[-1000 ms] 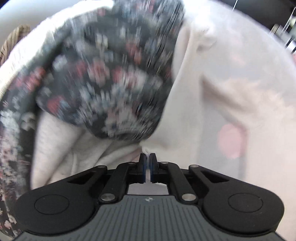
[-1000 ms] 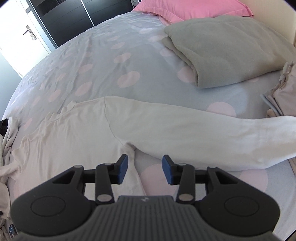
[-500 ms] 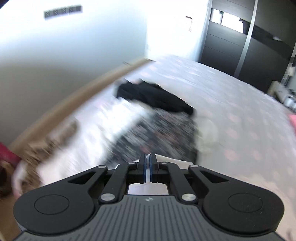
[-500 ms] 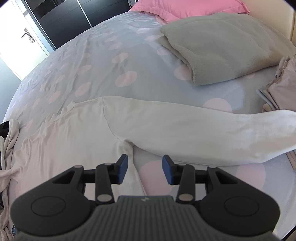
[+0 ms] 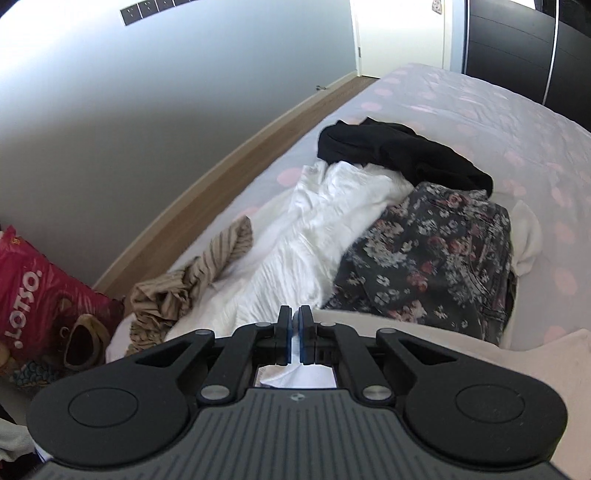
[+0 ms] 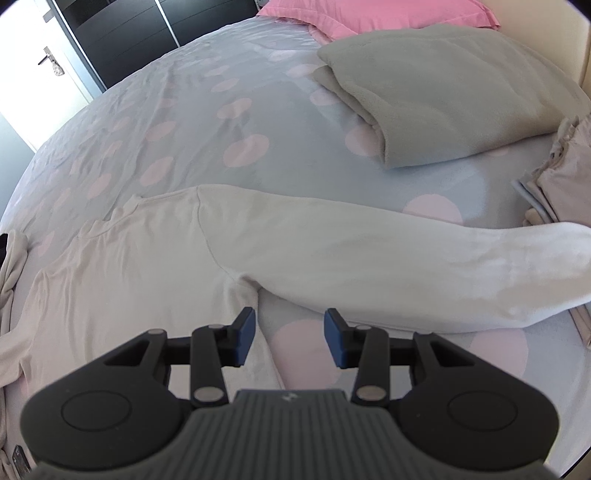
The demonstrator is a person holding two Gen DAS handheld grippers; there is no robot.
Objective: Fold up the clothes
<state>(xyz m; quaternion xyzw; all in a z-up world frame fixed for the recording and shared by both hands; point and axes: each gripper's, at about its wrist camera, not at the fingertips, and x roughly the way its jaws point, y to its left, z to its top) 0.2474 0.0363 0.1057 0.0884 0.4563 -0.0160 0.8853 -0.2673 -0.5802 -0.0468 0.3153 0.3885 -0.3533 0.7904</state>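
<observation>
A cream long-sleeved top [image 6: 140, 258] lies flat on the spotted bed sheet [image 6: 184, 110], its sleeve [image 6: 388, 258] stretched out to the right. My right gripper [image 6: 290, 341] hovers open just above the top's side edge below the armpit, with nothing pinched. In the left wrist view my left gripper [image 5: 294, 332] is shut on a fold of pale cloth that shows between and below its pads. That cloth runs off to the right as a lifted cream edge of the top [image 5: 443, 339].
A pile lies beyond the left gripper: a floral garment [image 5: 436, 251], a white one [image 5: 332, 221], a black one [image 5: 399, 151] and a striped beige one [image 5: 207, 273]. A red bag [image 5: 33, 295] sits beside the bed. A folded grey blanket [image 6: 443, 92], pink pillow [image 6: 369, 14] and folded beige stack [image 6: 569, 166] lie far right.
The left gripper has risen from close against the floral and cream cloth and now looks over the whole pile, still shut on pale cloth. The right gripper has stayed still and open.
</observation>
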